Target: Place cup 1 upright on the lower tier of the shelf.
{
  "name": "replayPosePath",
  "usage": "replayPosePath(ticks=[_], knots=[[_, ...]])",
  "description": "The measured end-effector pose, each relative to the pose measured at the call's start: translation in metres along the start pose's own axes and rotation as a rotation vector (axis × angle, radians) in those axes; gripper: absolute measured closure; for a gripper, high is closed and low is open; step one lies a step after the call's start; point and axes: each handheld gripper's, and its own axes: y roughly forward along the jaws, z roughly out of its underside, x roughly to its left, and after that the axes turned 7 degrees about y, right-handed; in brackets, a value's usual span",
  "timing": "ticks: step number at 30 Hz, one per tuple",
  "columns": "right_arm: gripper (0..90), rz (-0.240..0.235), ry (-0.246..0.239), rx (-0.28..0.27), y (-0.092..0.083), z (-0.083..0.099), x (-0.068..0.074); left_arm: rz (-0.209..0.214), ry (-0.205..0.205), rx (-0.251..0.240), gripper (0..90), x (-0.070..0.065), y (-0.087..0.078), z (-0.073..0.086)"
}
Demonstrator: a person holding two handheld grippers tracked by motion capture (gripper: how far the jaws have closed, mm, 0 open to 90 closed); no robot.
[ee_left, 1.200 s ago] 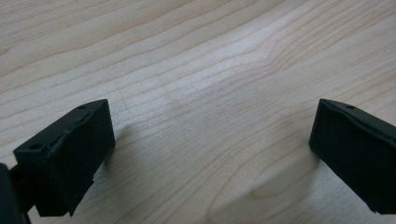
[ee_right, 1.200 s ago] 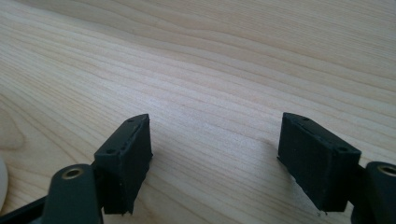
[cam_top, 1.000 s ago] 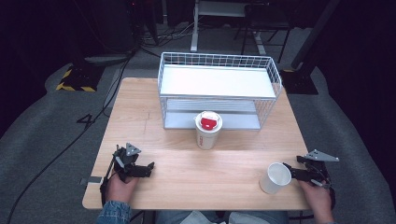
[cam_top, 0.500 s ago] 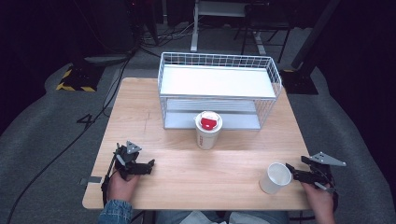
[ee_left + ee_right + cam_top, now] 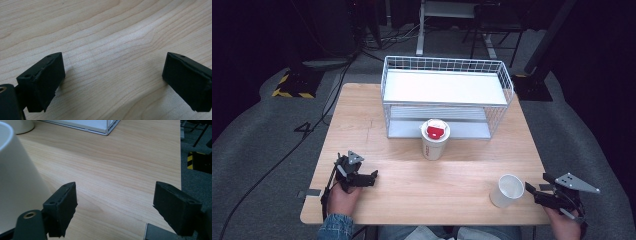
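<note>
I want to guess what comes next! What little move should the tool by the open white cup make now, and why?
Probably pull the right tool a bit farther from the open white paper cup. Its jaws have just opened, nothing sits between them, and the cup stands upright on the wooden table, so it looks set down.

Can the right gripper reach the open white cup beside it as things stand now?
Probably yes. The right gripper is open beside the white cup, apart from it, with only bare table around.
</note>
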Motion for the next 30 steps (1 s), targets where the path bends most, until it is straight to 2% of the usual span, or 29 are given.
replayPosePath(ticks=[3, 18, 24, 26, 30], knots=[[20.0, -0.009, -0.001, -0.003, -0.009, 0.001, 0.004, 0.001, -0.001, 0.0, 4.9, 0.0, 0.0, 0.0], [20.3, -0.046, -0.012, -0.008, -0.03, 0.009, 0.017, 0.004, 0.0, 0.001, 5.0, 0.0, 0.0, 0.0], [20.2, -0.091, -0.022, -0.006, -0.037, 0.011, 0.026, 0.003, 0.0, -0.001, 5.0, 0.0, 0.0, 0.0], [20.3, -0.139, 0.004, -0.007, -0.037, 0.012, 0.028, 0.004, 0.001, -0.001, 5.0, 0.0, 0.0, 0.0], [20.2, -0.166, -0.029, 0.006, -0.036, 0.013, 0.033, 0.006, 0.001, 0.0, 5.0, 0.0, 0.0, 0.0]])
